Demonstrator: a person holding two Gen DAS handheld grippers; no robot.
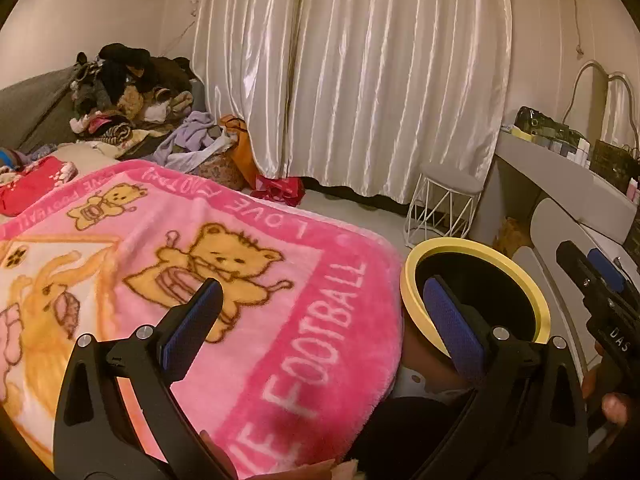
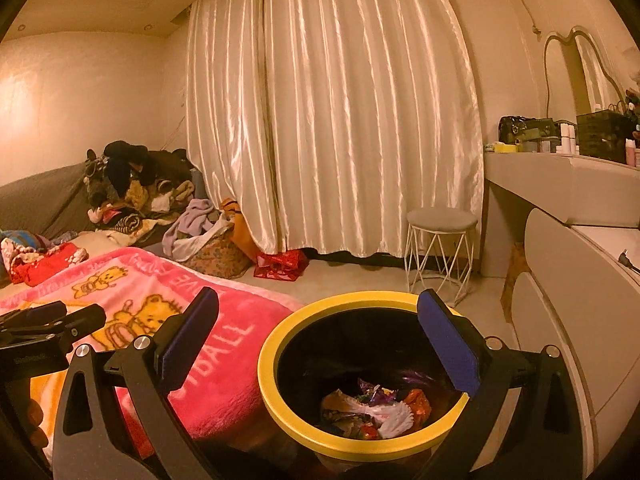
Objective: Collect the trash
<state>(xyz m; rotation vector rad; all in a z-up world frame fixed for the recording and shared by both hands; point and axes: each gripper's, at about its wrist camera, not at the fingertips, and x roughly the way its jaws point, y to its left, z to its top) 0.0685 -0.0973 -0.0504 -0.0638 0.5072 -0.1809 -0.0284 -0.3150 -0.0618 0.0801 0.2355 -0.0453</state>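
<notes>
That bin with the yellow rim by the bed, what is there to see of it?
The bin is round, with a broad yellow rim and a dark inside, upright on the floor beside the pink blanket. Crumpled wrappers and white paper lie at its bottom. It has no lid. The right gripper hangs open above its mouth, holding nothing.

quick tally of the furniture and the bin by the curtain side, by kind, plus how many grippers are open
bins: 1, the yellow-rimmed bin with wrappers inside
stools: 1, the wire-legged stool
vanity desks: 1, the vanity desk
mirrors: 1, the wavy-framed mirror
open grippers: 2, left gripper and right gripper, jaws apart, nothing held
total: 6
</notes>
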